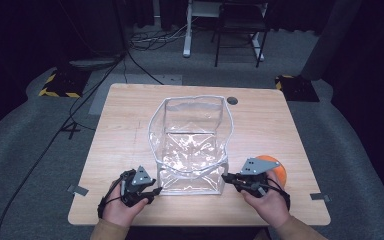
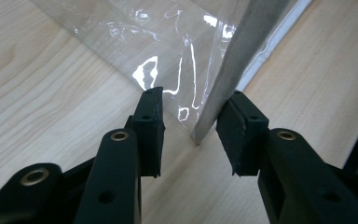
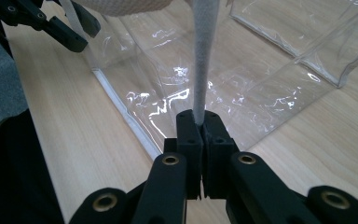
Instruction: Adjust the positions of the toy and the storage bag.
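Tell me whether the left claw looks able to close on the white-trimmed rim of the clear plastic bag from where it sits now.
Probably yes. The left claw already straddles the white-trimmed rim of the clear plastic bag, with a gap on either side and nothing between. The right claw is shut on the rim at the other corner.

This looks like a recording lab or studio. Around the wooden table point(image 1: 130, 125) lie grey carpet point(image 1: 25, 145) and loose black cables point(image 1: 105, 80), with dark curtains behind. Beyond the table stand yellow-and-black striped stand bases point(image 1: 60, 85) and a black chair point(image 1: 240, 30).
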A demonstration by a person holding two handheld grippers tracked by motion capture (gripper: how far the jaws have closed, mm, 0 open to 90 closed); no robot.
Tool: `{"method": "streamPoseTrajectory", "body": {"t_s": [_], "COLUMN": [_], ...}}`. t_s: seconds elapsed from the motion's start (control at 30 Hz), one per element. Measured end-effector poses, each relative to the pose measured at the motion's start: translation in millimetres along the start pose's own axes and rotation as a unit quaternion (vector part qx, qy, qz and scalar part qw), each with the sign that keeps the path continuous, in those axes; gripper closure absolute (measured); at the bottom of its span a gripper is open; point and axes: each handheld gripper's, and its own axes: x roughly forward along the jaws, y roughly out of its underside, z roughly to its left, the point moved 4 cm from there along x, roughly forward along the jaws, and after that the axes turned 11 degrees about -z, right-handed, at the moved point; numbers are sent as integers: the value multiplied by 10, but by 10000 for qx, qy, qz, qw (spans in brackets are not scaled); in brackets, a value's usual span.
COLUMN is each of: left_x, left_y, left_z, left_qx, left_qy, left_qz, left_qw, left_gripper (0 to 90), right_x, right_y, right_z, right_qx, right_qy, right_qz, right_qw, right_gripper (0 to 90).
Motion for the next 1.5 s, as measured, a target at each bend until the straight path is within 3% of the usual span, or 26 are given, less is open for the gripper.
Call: {"method": "streamPoseTrajectory", "body": {"t_s": [0.1, 0.2, 0.33, 0.5, 0.6, 0.67, 0.73, 0.9, 1.13, 1.5], "left_x": [24, 75, 105, 121, 100, 84, 72, 48, 44, 142], "left_y": [-24, -48, -54, -54, -30, -12, 8, 29, 95, 251], "left_z": [-75, -184, -241, -303, -347, -359, -356, -324, -179, 125], "left_qx": [84, 204, 212, 267, 161, 193, 264, 203, 93, -215], "left_qy": [103, 384, 610, 701, 959, 1018, 943, 872, 499, -104], "left_qz": [65, 121, 130, 177, 224, 280, 357, 387, 486, 488], "left_qw": [9999, 9990, 9978, 9970, 9950, 9942, 9946, 9952, 9975, 9985], "left_gripper": [620, 590, 550, 503, 481, 458, 451, 392, 344, 312], "right_x": [-89, -248, -399, -532, -574, -641, -665, -678, -707, -924], "right_y": [43, 115, 191, 250, 269, 307, 320, 326, 283, 155], "right_z": [21, 48, 97, 143, 135, 123, 120, 102, 85, 3], "right_qx": [23, 73, 161, 179, 195, 264, 289, 352, 448, 484], "right_qy": [0, 16, 23, 16, 44, 59, 76, 33, -119, 120], "right_qz": [20, 64, 70, 108, 119, 97, 94, 103, 233, 193], "right_qw": [10000, 10000, 9998, 9998, 9997, 9996, 9995, 9993, 9987, 9986], "right_gripper": [881, 881, 880, 880, 880, 879, 878, 860, 711, 603]}}
